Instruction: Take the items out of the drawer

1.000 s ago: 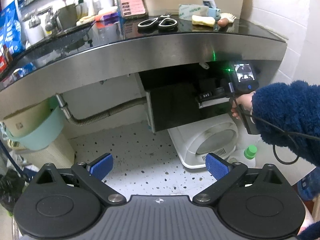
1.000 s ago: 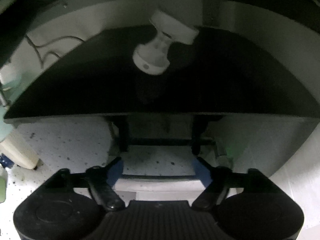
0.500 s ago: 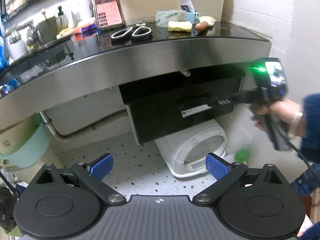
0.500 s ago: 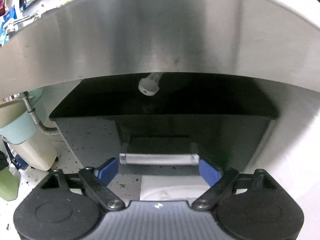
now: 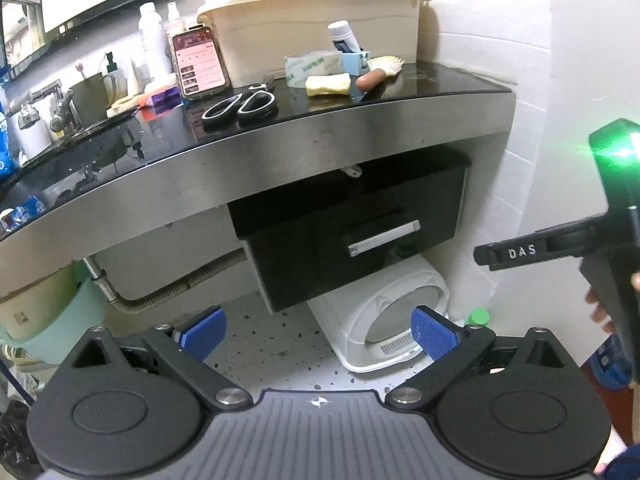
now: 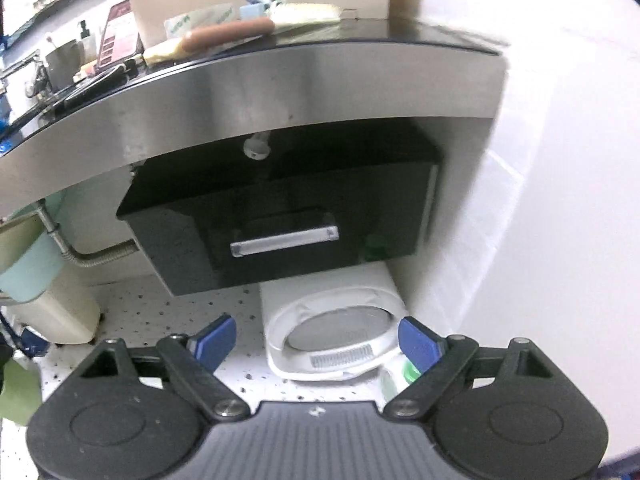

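A black drawer (image 5: 352, 236) with a silver bar handle (image 5: 383, 237) hangs under the steel-edged counter (image 5: 280, 152); its front looks pushed in. It also shows in the right wrist view (image 6: 280, 232) with its handle (image 6: 284, 241). My left gripper (image 5: 319, 333) is open and empty, well back from the drawer. My right gripper (image 6: 316, 340) is open and empty, also back from the drawer. From the left wrist view the right gripper's body (image 5: 580, 248) is at the far right. The drawer's inside is hidden.
On the counter lie scissors (image 5: 240, 106), a phone (image 5: 199, 62), a tape roll (image 5: 314, 68), a yellow sponge (image 5: 328, 84), a sausage (image 5: 370, 79) and a cream bin (image 5: 312, 20). A white round appliance (image 5: 384, 320) sits on the speckled floor below the drawer. A flexible pipe (image 5: 168, 292) runs at left.
My right gripper has pulled back from the drawer handle, which it was close to, and now sits apart from it. The left view has shifted up and back.
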The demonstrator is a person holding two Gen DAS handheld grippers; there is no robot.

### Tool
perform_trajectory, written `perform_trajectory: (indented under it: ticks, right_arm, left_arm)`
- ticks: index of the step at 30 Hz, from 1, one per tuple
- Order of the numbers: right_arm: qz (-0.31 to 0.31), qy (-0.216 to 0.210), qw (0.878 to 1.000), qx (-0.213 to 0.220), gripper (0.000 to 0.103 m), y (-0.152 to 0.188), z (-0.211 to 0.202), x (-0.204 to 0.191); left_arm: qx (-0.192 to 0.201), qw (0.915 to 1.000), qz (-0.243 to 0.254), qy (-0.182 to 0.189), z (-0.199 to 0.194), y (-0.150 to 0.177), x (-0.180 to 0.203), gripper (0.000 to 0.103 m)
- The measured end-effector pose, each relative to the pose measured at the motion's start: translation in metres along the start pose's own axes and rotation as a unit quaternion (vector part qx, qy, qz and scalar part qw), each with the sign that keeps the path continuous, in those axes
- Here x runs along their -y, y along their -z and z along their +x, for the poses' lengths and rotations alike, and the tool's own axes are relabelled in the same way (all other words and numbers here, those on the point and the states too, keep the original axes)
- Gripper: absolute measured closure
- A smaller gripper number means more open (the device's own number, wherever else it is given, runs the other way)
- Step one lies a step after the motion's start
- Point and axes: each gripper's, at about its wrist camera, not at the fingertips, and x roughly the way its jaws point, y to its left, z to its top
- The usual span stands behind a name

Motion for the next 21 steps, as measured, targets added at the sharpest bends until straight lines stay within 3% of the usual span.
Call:
perform_trajectory:
  ticks: [8,13,21]
  right_arm:
    - [-0.008,0.023,1.000,-0.014,0.015,-0.032,-0.026,-0.019]
    - [-0.044,0.036,0.998,-0.004,0.015,-0.043,-0.042,-0.036]
    - [-0.042,0.007,0.999,0.002,0.015,-0.055,-0.078,-0.044]
  left_arm:
    - [0.003,1.0000,-0.003,0.003,-0.017,-0.009,0.012,0.003]
    - [-0.022,0.9995,-0.007,-0.023,-0.021,-0.016,0.019,0.004]
    - [-0.038,0.9974,-0.055,-0.027,-0.040,-0.029,0.011,0.004]
